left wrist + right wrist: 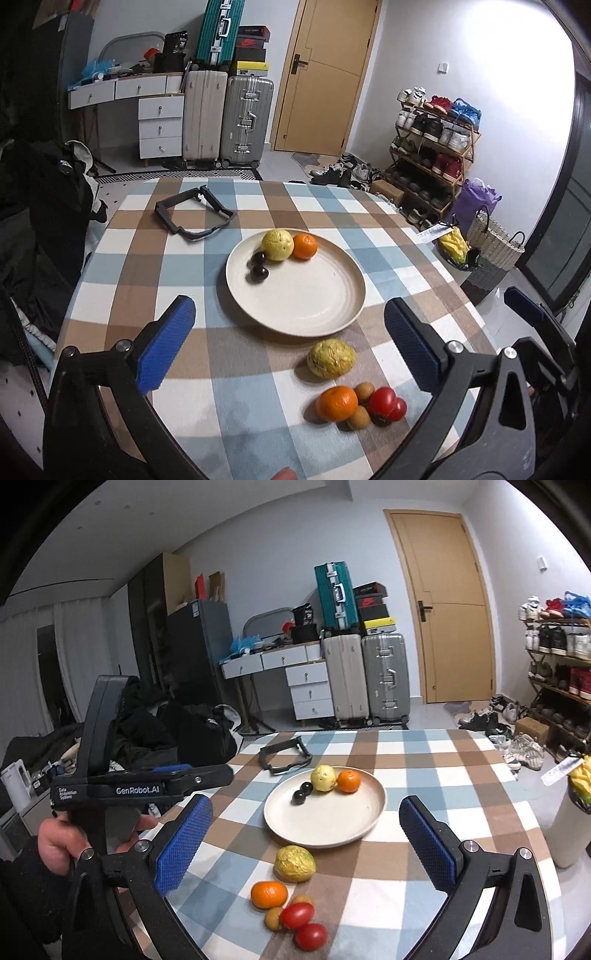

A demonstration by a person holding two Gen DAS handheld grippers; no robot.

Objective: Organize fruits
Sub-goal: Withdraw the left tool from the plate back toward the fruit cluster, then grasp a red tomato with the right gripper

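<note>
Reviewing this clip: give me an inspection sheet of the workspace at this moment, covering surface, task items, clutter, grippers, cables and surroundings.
Surface: checked tablecloth over a rounded table.
Job's things: cream plate holds a yellow fruit, an orange and two dark fruits. Off the plate: wrinkled yellow fruit, second orange, two red tomatoes, two small brown fruits.
Clutter: black plastic frame behind the plate.
Grippers: left gripper open, empty; right gripper open, empty.
Cables: nothing seen.
Surroundings: suitcases, door, shoe rack.
</note>
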